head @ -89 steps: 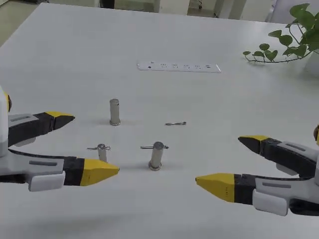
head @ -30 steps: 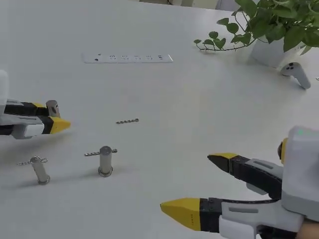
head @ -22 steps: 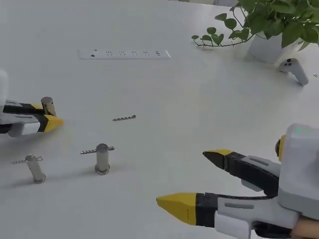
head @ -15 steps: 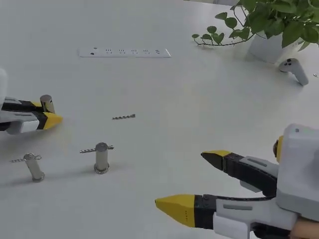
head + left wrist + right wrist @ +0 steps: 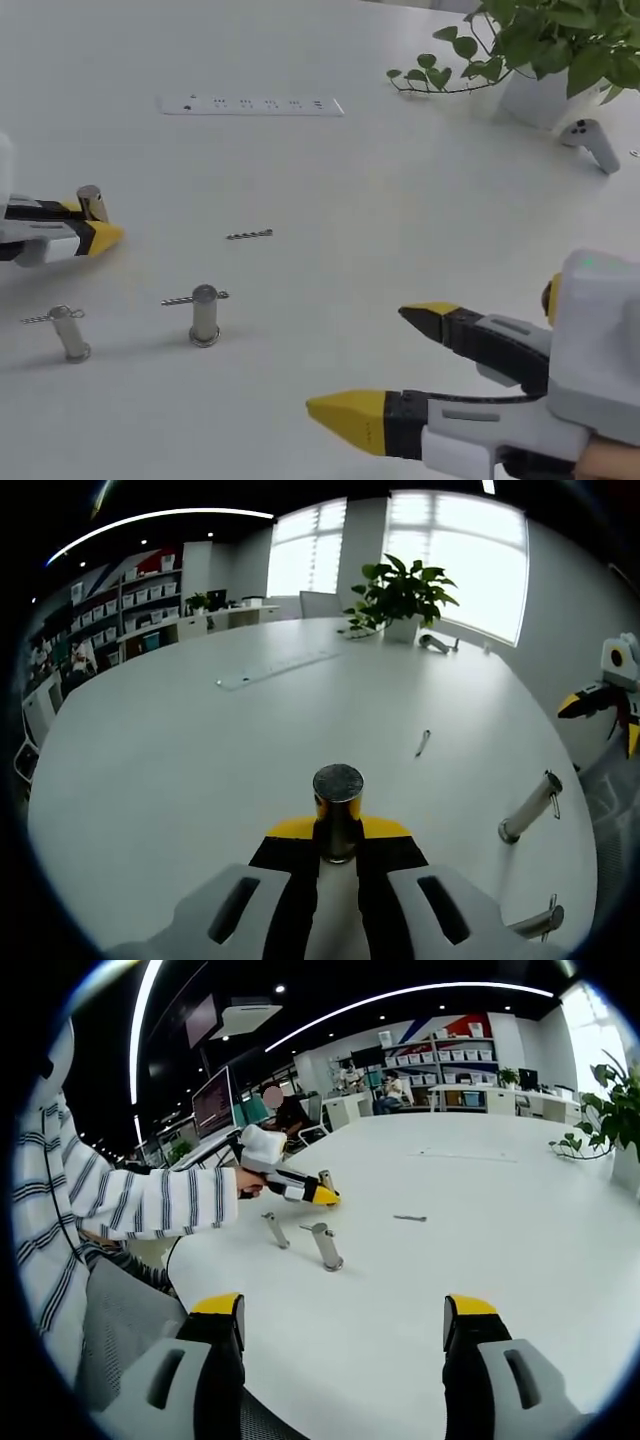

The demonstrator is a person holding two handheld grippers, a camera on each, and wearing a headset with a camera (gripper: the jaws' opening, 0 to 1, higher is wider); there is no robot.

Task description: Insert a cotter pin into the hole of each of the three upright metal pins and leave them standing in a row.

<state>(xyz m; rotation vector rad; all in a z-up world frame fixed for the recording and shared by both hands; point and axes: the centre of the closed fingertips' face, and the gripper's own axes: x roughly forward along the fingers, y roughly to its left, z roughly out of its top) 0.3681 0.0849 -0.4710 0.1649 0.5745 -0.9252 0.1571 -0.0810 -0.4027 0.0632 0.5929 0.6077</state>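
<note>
Right gripper (image 5: pixel 356 360): nearest, jaws spread wide, nothing between them.
Standing pins: short silver metal pin (image 5: pixel 205 318) and matching second pin (image 5: pixel 68 335), upright on white tabletop (image 5: pixel 330 200), well apart, each with a thin wire cotter pin (image 5: pixel 183 300) through its head.
Left gripper (image 5: pixel 340 832): clamped on third silver pin (image 5: pixel 338 798), upright between the jaws.
Loose cotter pin (image 5: pixel 248 235): flat on tabletop, beyond the standing pins, touching neither.
Far side: long white power strip (image 5: pixel 250 105); leafy green potted plant (image 5: pixel 545 40) at far right.
</note>
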